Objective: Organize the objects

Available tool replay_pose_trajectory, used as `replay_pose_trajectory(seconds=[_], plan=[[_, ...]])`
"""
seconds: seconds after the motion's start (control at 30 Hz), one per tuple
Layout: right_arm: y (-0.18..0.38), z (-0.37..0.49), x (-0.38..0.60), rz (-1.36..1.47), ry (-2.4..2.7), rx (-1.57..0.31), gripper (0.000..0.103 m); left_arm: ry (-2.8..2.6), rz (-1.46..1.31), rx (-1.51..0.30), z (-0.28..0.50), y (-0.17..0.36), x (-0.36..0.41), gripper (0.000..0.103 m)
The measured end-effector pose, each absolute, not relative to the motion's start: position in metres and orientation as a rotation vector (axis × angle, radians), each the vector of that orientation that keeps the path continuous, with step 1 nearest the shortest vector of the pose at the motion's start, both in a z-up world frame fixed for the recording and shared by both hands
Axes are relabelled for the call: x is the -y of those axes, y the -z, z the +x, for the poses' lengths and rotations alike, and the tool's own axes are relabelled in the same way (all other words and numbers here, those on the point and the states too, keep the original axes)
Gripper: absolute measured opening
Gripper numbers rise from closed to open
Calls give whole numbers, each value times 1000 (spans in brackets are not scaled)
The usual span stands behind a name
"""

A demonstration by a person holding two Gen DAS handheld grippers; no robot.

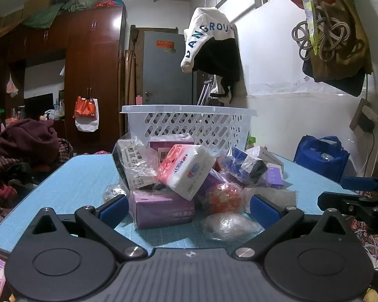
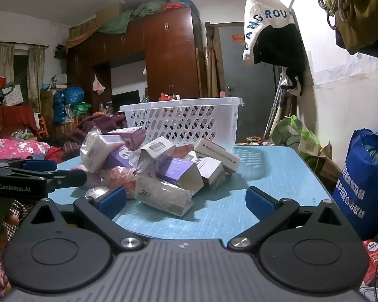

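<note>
While both grippers, left (image 1: 187, 210) and right (image 2: 186, 201), gape wide and empty: heap of small purple and white cartons (image 1: 189, 173) unsorted on blue counter (image 2: 264, 176); white perforated plastic basket (image 1: 189, 123) apparently unfilled.

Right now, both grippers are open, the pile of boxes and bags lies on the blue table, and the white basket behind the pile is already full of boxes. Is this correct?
Not quite: through its holes the white basket looks empty, best seen in the right wrist view. The rest holds: the left gripper and right gripper are open, and the pile lies on the blue table in front of the basket.
</note>
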State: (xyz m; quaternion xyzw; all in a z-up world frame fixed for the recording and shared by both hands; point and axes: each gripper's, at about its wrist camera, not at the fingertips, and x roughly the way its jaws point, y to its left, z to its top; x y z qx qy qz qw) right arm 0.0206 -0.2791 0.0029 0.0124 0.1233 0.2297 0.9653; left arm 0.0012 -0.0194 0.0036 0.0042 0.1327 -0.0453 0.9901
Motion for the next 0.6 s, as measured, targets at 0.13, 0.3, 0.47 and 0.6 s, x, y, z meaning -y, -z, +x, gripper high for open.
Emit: replay_pose_trajectory(seconds=[0.13,0.3,0.47,0.6], plan=[[-4,20,279,25,-470,-249,103,91,9,-265,1,-4,20,103],[-5,19,278,20,-467,-244,103,90,10,-265,1,-4,20,103],[-5,19,280,21,-460,-244,103,95,4,-267,0,-4,19,103],[-5,19,280,19,-459,-243,103,95,3,-268,0,-4,19,103]])
